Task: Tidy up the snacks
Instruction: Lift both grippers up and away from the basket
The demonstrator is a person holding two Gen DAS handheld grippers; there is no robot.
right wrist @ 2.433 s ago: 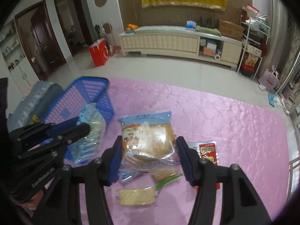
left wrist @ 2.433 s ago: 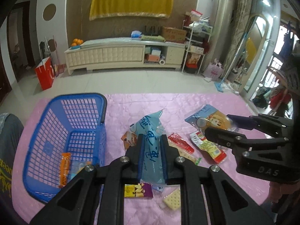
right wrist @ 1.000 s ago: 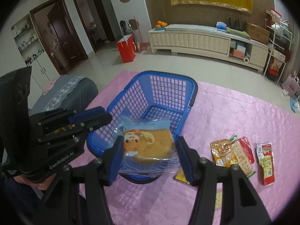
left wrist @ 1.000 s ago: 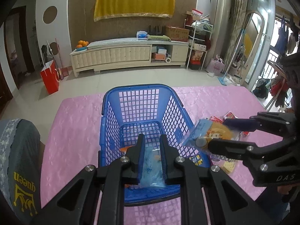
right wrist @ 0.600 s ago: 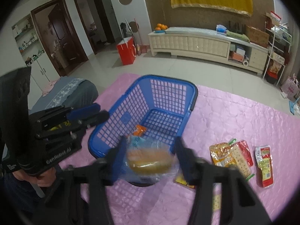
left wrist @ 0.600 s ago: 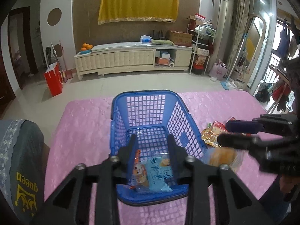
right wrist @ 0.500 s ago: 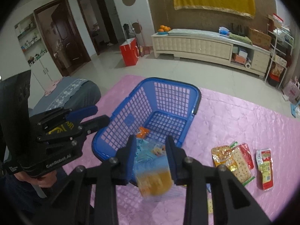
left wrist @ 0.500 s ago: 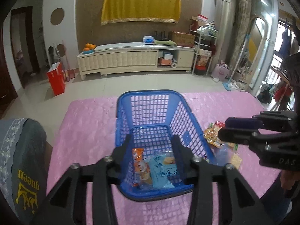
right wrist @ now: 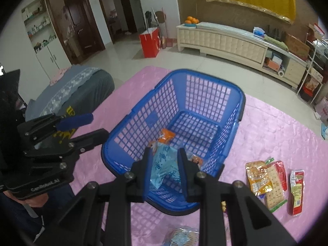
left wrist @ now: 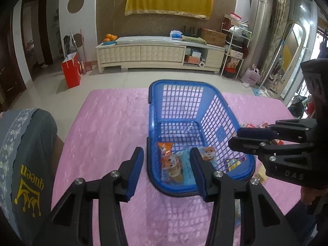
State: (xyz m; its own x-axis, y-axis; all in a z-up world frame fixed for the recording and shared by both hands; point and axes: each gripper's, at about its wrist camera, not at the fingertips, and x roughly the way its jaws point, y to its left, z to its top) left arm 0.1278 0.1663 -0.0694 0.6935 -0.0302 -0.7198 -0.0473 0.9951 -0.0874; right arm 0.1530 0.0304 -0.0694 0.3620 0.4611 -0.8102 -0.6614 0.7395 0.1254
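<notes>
A blue plastic basket stands on the pink cloth. Inside lie a light blue snack bag and an orange packet. My left gripper is open and empty, just before the basket's near rim. My right gripper is open and empty above the basket's near end; it also shows in the left wrist view. The bread bag lies on the cloth below the right gripper, outside the basket.
Several snack packets and a red one lie on the pink cloth right of the basket. A person's grey-clad knee is at the left edge.
My left gripper opened and dropped the light blue bag into the basket. My right gripper let go of the bread bag, which fell to the cloth outside the basket. Both grippers drew back.
</notes>
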